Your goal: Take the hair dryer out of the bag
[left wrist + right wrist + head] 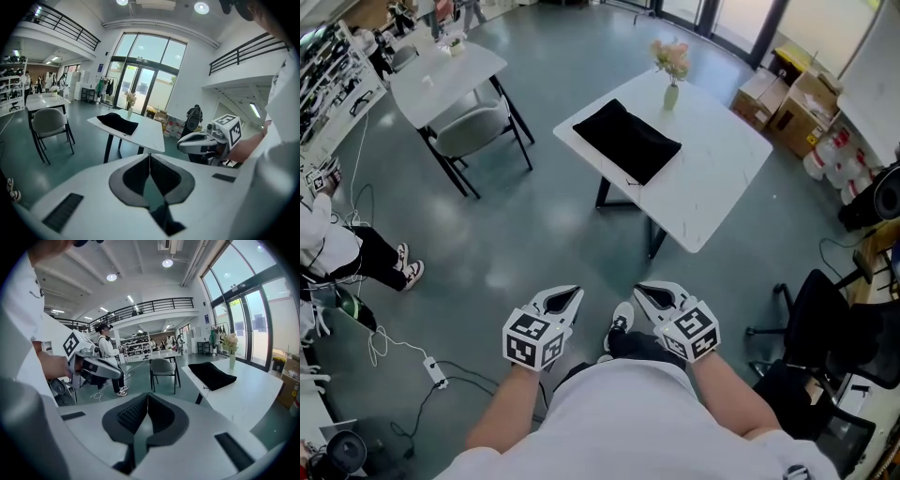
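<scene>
Approach: open floor (534,253) up to the table (712,187).
Tabletop: bare right of the black bag (626,141); vase (671,94) just behind it.
Left: chair (473,129), well apart.

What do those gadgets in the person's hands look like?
Two matching white plastic tools, the left gripper and right gripper, each tapering to beak-like jaws lined with dark grey textured pads. Each carries a cube with black-and-white square markers. The person wears a white top.
</scene>
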`<state>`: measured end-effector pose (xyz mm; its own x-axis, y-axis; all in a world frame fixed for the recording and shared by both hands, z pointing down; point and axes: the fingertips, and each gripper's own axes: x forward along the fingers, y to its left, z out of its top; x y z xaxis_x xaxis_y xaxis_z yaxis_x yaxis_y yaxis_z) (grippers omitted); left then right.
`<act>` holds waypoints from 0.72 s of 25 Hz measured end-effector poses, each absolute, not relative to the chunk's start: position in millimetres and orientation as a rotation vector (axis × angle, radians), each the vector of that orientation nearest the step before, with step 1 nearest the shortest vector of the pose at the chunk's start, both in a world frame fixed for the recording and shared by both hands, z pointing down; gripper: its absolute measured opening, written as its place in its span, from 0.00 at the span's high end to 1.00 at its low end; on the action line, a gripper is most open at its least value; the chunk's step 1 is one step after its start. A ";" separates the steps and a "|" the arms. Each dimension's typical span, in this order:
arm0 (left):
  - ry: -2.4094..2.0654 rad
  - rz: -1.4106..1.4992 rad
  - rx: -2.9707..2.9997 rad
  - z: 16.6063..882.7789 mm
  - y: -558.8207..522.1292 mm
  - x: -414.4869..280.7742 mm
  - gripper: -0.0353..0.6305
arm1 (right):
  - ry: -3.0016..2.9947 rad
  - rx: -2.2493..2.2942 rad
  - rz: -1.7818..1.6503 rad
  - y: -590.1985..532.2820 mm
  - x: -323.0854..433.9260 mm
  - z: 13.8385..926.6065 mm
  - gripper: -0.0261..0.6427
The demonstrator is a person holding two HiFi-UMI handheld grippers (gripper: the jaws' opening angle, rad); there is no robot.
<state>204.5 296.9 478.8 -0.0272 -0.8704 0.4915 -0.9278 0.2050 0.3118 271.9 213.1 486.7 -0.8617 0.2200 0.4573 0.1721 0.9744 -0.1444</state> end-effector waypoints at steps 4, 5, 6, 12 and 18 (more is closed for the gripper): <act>-1.888 0.167 1.697 471.9 257.7 175.3 0.92 | -2.644 -0.262 0.135 179.4 244.0 486.2 0.94; -1.885 0.173 1.702 468.9 247.3 167.4 0.92 | -2.646 -0.256 0.142 169.6 237.2 485.1 0.94; -1.882 0.177 1.707 465.4 236.7 160.0 0.92 | -2.647 -0.252 0.149 159.8 230.6 484.3 0.94; -1.890 0.206 1.714 456.5 189.5 118.1 0.92 | -2.643 -0.280 0.136 112.0 183.9 485.9 0.94; -1.901 0.206 1.676 461.9 167.2 85.9 0.92 | -2.651 -0.340 0.107 89.1 138.6 482.1 0.94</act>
